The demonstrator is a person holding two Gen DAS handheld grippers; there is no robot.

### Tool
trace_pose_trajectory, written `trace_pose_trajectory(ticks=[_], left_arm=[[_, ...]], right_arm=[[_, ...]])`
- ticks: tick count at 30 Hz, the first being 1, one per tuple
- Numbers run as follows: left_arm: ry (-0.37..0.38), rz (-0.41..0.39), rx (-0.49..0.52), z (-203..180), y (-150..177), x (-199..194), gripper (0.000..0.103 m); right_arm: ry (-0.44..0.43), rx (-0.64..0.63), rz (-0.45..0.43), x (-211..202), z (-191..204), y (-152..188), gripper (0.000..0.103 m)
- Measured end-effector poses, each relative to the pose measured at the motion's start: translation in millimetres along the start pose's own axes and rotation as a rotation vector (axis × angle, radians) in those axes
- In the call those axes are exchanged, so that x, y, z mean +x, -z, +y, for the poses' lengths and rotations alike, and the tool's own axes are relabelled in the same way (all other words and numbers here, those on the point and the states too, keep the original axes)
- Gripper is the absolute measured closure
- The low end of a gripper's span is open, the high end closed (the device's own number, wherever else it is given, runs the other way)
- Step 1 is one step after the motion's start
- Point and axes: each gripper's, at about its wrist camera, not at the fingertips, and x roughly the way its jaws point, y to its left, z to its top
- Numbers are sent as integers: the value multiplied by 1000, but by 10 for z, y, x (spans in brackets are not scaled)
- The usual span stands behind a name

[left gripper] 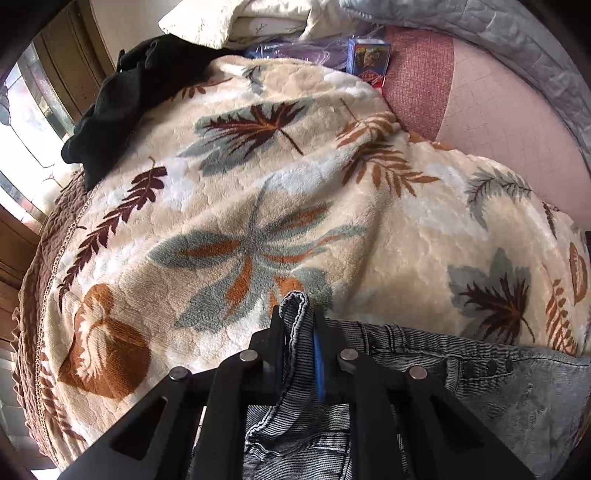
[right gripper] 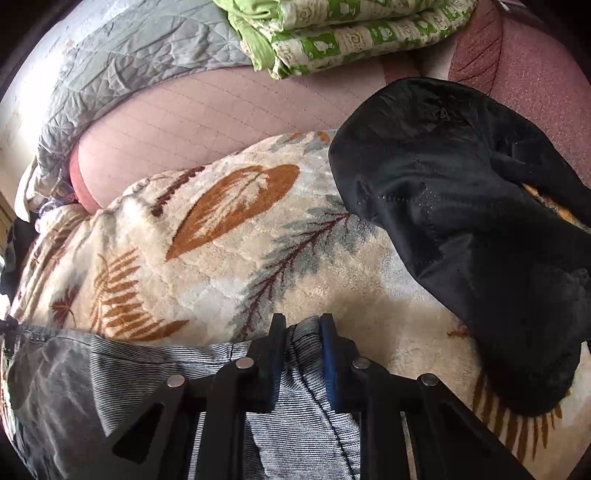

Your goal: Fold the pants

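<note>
Left tool (left gripper: 297,325): clamped tight on a bunched fold of the jeans (left gripper: 480,384), hem edge poking up between the fingers.
Right tool (right gripper: 303,332): also pinched narrow on the denim, another bit of the same pants (right gripper: 110,373).
Pants spot: grey washed jeans spread along the near edge of the bed, on top of the leaf blanket (left gripper: 258,206).
Stuff around: black garment (right gripper: 461,221) lying on the blanket just right of the right tool; another dark heap (left gripper: 122,107) at the far left corner.
Further back: cream pillow (left gripper: 221,22), blue box (left gripper: 369,59), grey quilt (right gripper: 129,62), green-patterned folded bedding (right gripper: 351,33).
Surface: fluffy cream blanket over a pink mattress sheet (left gripper: 498,122).
Room: window (left gripper: 26,122) with a wooden frame on the left.
</note>
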Motion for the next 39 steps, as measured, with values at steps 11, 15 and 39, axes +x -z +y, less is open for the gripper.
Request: trace_pose_trajectory(ticks=[11, 15, 39], left_arm=[[150, -194, -59, 451, 365, -1297, 91], [167, -222, -76, 666, 824, -1594, 91], [5, -121, -18, 1273, 3309, -1628, 83]], right_arm=[[-183, 126, -193, -1199, -205, 62, 84], [-164, 63, -168, -1522, -180, 329, 84], [-157, 43, 137, -2045, -997, 1993, 54]])
